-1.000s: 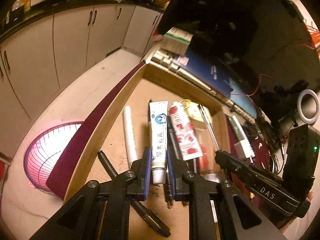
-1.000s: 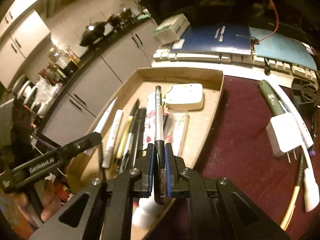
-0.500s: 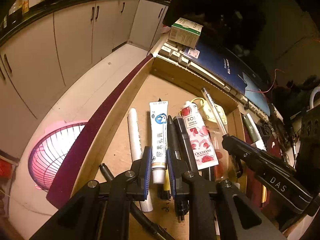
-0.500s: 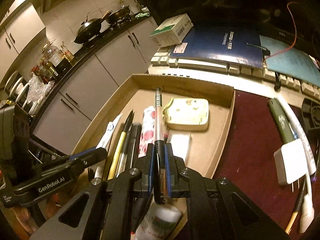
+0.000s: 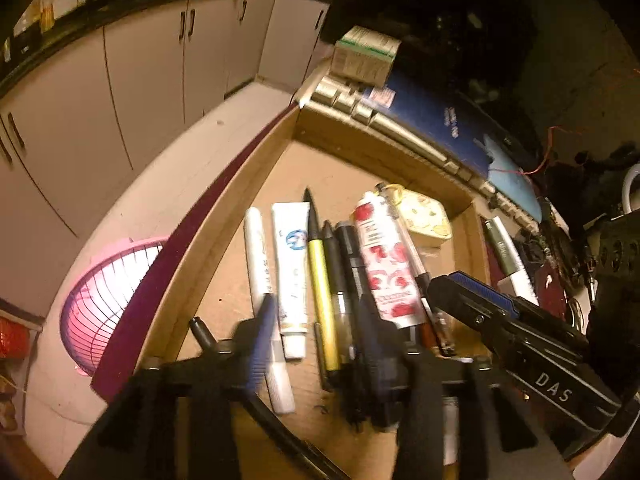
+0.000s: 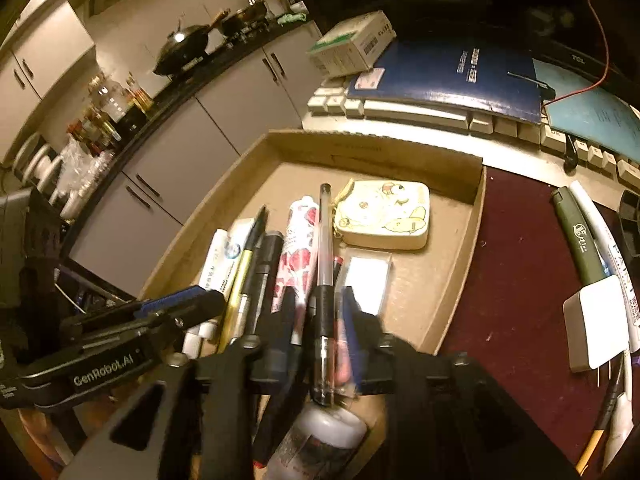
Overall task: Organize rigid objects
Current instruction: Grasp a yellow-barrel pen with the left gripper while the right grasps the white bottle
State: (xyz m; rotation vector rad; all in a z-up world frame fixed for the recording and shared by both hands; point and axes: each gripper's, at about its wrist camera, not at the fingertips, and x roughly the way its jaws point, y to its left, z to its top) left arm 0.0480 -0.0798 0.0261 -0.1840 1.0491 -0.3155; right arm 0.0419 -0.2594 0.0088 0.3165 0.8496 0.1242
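The left gripper (image 5: 316,344) has just been opening; its blue-padded jaws now stand apart and released, with the white toothpaste tube (image 5: 291,268) lying between them on the floor of the cardboard tray (image 5: 224,216), free of both pads. The right gripper (image 6: 320,320) has likewise just been opening, and its jaws stand parted around the clear ballpoint pen (image 6: 325,256), which runs straight up the tray between them; whether a pad touches the pen's black grip cannot be told through the blur. Inside the tray, outward from the toothpaste tube, a white marker (image 5: 260,256) lies just beside it toward the tray's left wall, and a yellow pen (image 5: 320,276), two black pens (image 5: 340,272) and a rose-printed cream tube (image 5: 384,264) lie side by side on its other flank. A cream cartoon-printed case (image 6: 384,216) sits near the tray's far wall, beside the ballpoint's tip. Past the tray's far wall lies a beige keyboard (image 6: 420,112) under a blue booklet (image 6: 448,72), with a small carton (image 6: 352,44) on top. On the maroon cloth (image 6: 516,264) right of the tray rest an olive pen (image 6: 576,240) and a white plug adapter (image 6: 596,324).
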